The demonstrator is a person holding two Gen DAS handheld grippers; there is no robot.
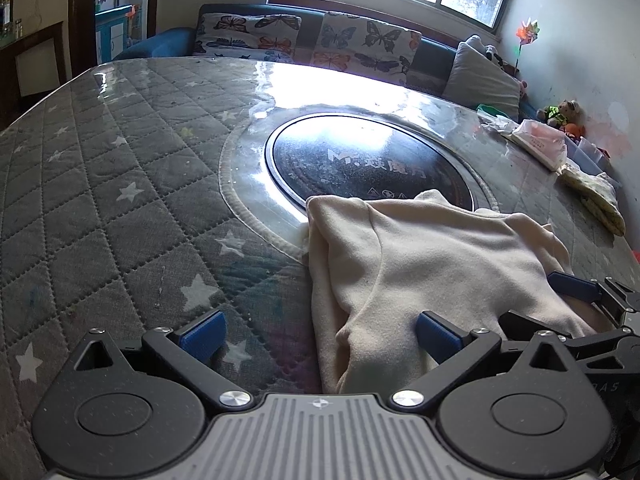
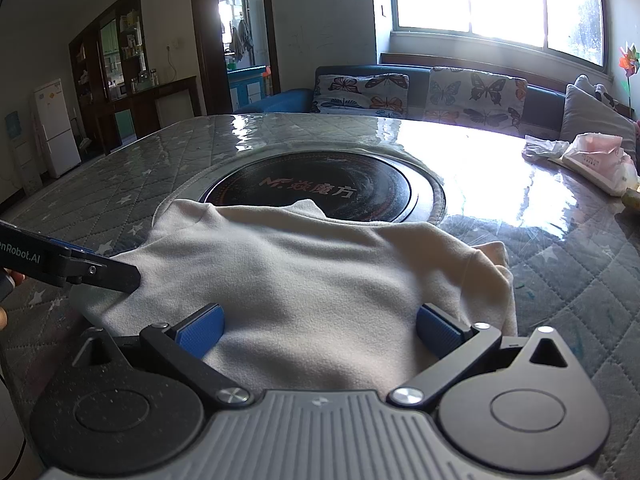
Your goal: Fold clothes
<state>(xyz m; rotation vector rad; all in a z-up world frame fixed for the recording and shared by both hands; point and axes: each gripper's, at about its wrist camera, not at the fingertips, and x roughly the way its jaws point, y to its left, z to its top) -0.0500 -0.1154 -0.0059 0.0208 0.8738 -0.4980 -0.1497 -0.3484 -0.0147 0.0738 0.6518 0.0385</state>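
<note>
A cream garment [image 1: 432,264] lies partly folded on the quilted table, its far edge over the black round hob; it also shows in the right wrist view [image 2: 312,280]. My left gripper [image 1: 320,334] is open over the garment's left edge, its right pad [image 1: 436,336] on the cloth and its left pad [image 1: 202,334] over the table. My right gripper [image 2: 320,332] is open with both blue pads resting on the garment's near part. The left gripper's finger [image 2: 108,274] touches the cloth's left side in the right wrist view. The right gripper shows at the right edge of the left wrist view [image 1: 592,300].
The table [image 1: 100,200] has a grey star-patterned quilted cover under clear plastic and a black round hob [image 1: 360,164] in its middle. A tissue pack [image 2: 592,160] and a yellow cloth [image 1: 600,200] lie at the far right. A sofa with butterfly cushions [image 2: 420,92] stands behind.
</note>
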